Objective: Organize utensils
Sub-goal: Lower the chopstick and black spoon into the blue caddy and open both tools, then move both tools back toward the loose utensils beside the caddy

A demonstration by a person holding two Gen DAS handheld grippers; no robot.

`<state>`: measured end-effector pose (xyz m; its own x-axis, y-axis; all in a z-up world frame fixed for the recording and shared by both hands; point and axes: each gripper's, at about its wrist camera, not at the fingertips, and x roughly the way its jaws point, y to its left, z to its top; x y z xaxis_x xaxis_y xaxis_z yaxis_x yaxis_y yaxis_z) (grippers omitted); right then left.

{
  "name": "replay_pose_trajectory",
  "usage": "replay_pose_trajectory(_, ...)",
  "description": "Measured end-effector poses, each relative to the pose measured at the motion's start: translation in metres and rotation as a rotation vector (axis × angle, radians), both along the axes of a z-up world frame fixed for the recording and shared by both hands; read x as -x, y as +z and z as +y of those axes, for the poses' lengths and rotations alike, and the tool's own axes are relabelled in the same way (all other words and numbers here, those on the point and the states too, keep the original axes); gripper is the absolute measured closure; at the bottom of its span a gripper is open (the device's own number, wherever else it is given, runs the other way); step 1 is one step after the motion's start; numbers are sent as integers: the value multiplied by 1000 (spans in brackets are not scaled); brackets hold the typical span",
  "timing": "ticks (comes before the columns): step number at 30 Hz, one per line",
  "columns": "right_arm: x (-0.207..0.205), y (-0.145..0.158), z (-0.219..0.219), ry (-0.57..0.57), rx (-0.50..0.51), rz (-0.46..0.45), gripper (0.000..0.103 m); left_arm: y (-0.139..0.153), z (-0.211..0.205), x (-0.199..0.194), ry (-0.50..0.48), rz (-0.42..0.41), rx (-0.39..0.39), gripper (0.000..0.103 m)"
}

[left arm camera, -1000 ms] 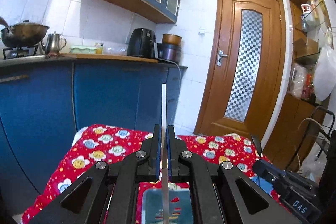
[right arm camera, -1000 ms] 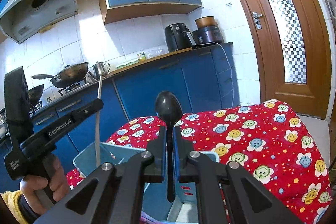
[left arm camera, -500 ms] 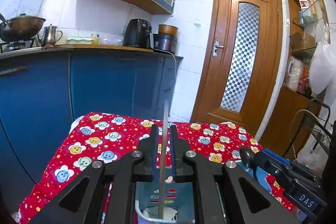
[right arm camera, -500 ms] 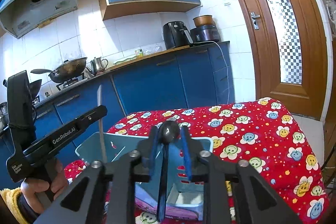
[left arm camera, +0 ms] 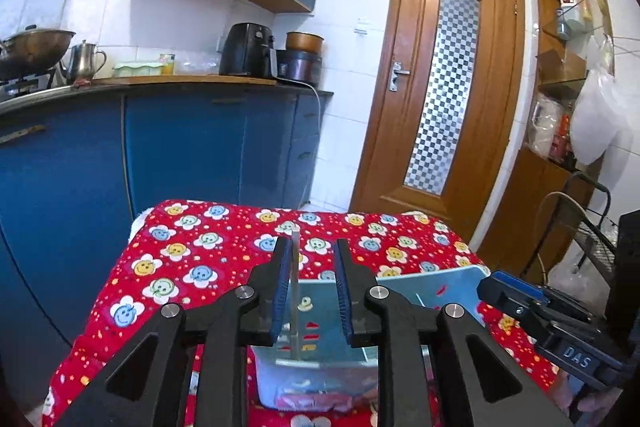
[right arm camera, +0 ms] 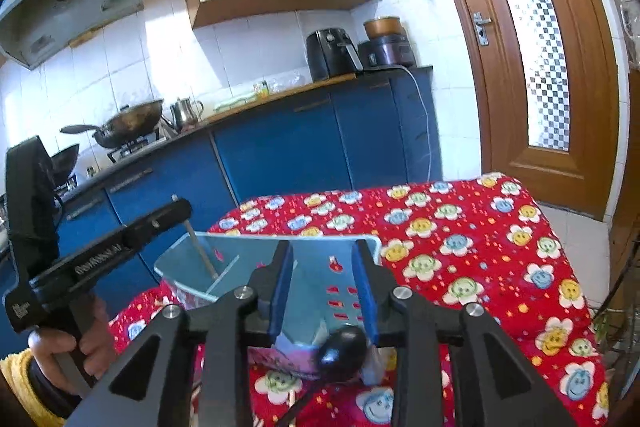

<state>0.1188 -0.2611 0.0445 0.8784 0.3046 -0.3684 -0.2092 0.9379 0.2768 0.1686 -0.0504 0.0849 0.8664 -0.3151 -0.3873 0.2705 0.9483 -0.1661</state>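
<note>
A light blue plastic utensil holder (left arm camera: 320, 331) (right arm camera: 320, 267) stands on the red flowered tablecloth. My left gripper (left arm camera: 311, 279) is open just above it; a thin metal utensil (left arm camera: 295, 291) stands upright between its jaws with its lower end in the holder. It also shows in the right wrist view (right arm camera: 202, 255), leaning in the holder's left compartment. My right gripper (right arm camera: 325, 283) is open over the holder's right part. A black spoon (right arm camera: 342, 347) lies below it, its bowl at the holder's near edge.
The tablecloth (left arm camera: 180, 267) covers a small table. Blue kitchen cabinets (left arm camera: 180, 155) stand behind it, a wooden door (left arm camera: 440, 99) at the back right, and shelves with a wire rack (left arm camera: 588, 239) on the right.
Both grippers opened and came down toward the holder. The metal utensil slid down into the holder. The black spoon dropped out of my right gripper.
</note>
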Motion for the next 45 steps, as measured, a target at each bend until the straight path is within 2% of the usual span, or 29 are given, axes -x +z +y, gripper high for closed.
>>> replay_pose_trajectory(8, 12, -4, -11, -18, 13, 103, 70, 6, 11, 20, -15, 50, -9, 81)
replay_pose_trajectory(16, 1, -32, -27, -60, 29, 322, 67, 2, 31, 41, 5, 96, -49, 81)
replay_pose_trajectory(20, -19, -53, -38, -80, -21, 451, 67, 1, 41, 49, 19, 102, -54, 81)
replay_pose_trajectory(23, -34, -67, -48, -99, -95, 536, 67, -1, 46, 52, 26, 115, -61, 81)
replay_pose_trajectory(30, -56, -88, -53, -129, -164, 670, 67, -10, 56, 54, 35, 137, -67, 81)
replay_pose_trajectory(31, -57, -89, -52, -132, -163, 678, 69, -12, 58, 54, 37, 142, -63, 81)
replay_pose_trajectory(33, -59, -87, -51, -140, -140, 687, 83, -14, 61, 53, 41, 152, -53, 81)
replay_pose_trajectory(34, -60, -88, -52, -138, -139, 695, 94, -15, 62, 53, 42, 157, -50, 81)
replay_pose_trajectory(37, -57, -87, -55, -148, -133, 705, 96, -16, 63, 52, 43, 162, -46, 81)
replay_pose_trajectory(40, -47, -80, -62, -170, -146, 667, 99, -18, 64, 51, 45, 167, -44, 81)
replay_pose_trajectory(45, -24, -46, -65, -207, -111, 492, 99, -22, 64, 50, 45, 176, -45, 81)
